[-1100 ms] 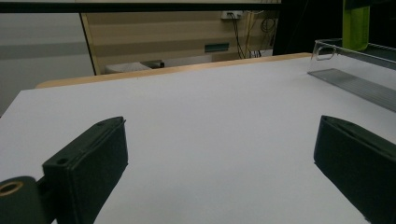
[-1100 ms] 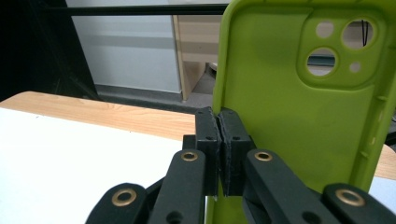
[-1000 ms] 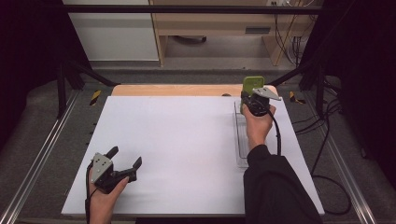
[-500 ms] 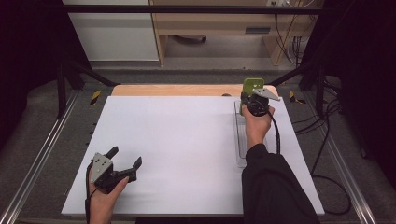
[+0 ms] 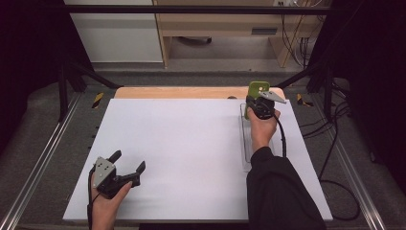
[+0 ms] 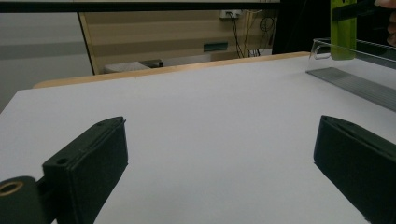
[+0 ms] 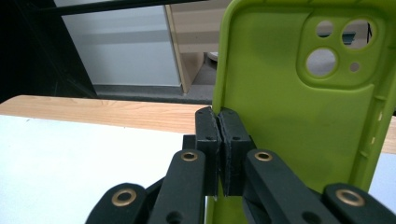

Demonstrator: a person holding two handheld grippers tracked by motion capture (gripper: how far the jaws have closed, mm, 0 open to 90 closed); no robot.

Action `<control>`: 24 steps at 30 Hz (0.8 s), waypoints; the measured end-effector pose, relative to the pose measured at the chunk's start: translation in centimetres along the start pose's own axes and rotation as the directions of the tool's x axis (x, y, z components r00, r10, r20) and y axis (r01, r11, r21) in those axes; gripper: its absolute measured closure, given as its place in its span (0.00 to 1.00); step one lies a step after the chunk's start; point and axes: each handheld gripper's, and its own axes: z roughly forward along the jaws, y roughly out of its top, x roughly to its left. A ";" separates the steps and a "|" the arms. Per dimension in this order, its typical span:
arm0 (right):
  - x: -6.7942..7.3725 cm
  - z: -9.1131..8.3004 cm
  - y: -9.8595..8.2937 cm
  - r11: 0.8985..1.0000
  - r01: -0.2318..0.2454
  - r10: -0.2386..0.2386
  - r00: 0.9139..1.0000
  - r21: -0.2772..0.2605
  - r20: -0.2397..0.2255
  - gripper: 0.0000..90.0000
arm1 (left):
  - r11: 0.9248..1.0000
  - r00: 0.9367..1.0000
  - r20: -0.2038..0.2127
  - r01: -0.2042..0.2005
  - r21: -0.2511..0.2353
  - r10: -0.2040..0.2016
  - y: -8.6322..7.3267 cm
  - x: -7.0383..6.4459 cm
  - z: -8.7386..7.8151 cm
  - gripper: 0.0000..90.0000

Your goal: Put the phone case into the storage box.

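Note:
A lime-green phone case point(image 7: 299, 102) with camera cut-outs stands upright, its edge pinched by my right gripper point(image 7: 218, 144), which is shut on it. From above, that case point(image 5: 257, 89) is held over the far end of a clear tray point(image 5: 245, 148) at the table's right, below the right gripper point(image 5: 256, 104). Near the front left corner my left gripper point(image 5: 128, 162) rests low over the white table top point(image 5: 186, 143), jaws wide apart with nothing between them. In the left gripper view the case point(image 6: 343, 32) hangs above the clear tray point(image 6: 355, 79) at the far right.
A wooden strip point(image 5: 182, 92) runs along the table's far edge. Metal rails point(image 5: 43, 158) flank both sides, and black cables point(image 5: 335, 158) lie on the floor to the right. A cabinet and a wooden desk point(image 5: 215, 28) stand beyond the table.
The right gripper with the green case has edged slightly away from me over the tray's far end. The left gripper has stayed put.

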 end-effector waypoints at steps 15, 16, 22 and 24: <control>0.1 0.3 -0.3 1.000 0.012 -0.012 1.000 0.018 0.000 0.98 | 1.000 1.000 0.001 0.002 -0.002 -0.002 0.0 0.0 0.0 0.02; 0.1 0.4 -0.3 1.000 0.014 -0.014 1.000 0.021 0.002 0.98 | 1.000 1.000 0.001 0.002 -0.002 -0.002 0.0 0.0 0.0 0.02; 0.1 0.5 -0.5 0.999 0.016 -0.017 1.000 0.032 0.004 0.98 | 1.000 1.000 0.006 0.011 0.000 -0.011 0.0 0.0 0.0 0.02; 0.0 0.6 -0.5 1.000 0.011 -0.011 1.000 0.029 0.004 0.98 | 1.000 1.000 0.010 0.019 -0.004 -0.019 -0.1 0.0 0.2 0.02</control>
